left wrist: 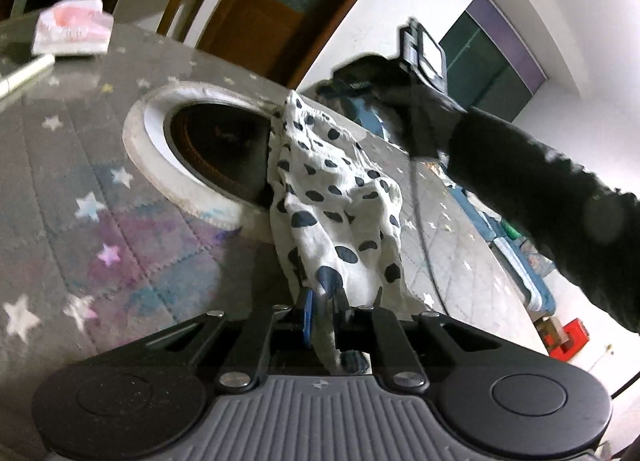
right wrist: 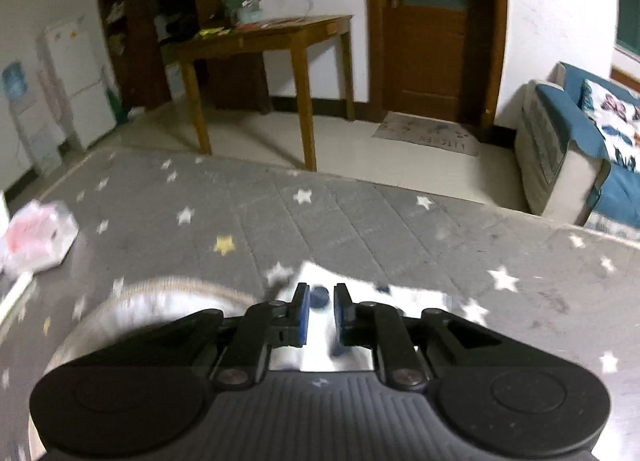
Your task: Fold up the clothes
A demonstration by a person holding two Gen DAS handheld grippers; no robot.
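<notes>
Spotted cloth [left wrist: 336, 197] hangs stretched above the starry grey mat [left wrist: 80, 181], pinched between the closed fingers of the left hand-held gripper [left wrist: 322, 301]; the right hand-held gripper [right wrist: 320, 301] clamps its far corner, beside the round basket [left wrist: 216, 149].

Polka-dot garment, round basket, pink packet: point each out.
Polka-dot garment [left wrist: 336, 197], left wrist view: middle of the hanging cloth.
Round basket [left wrist: 138, 133], left wrist view: white rim, left side.
Pink packet [left wrist: 72, 25], left wrist view: centre of its top face.
</notes>
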